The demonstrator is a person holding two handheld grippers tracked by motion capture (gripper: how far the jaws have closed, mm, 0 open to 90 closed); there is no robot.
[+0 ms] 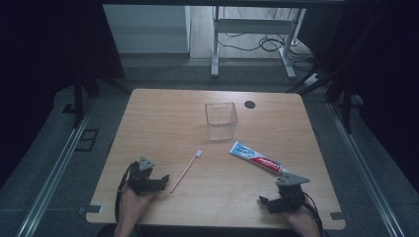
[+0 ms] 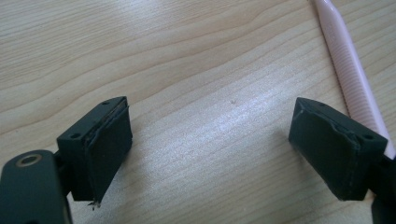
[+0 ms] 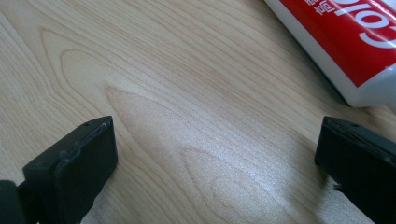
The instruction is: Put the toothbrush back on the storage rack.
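From above, the wooden counter carries a clear cup, a pink toothbrush and a toothpaste tube. The left tool rests near the brush, the right tool near the tube — both spread wide, holding nothing. The right gripper view alone shows the tube's red label; the left gripper view, the brush's ribbed handle.

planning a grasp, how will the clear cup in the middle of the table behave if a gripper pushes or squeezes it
The clear cup looks thin-walled and see-through, so it is probably light and would slide on the smooth wooden table at a low push. It stands upright and taller than wide, so a push near its rim may tip it. Its walls may flex or crack under a hard squeeze.
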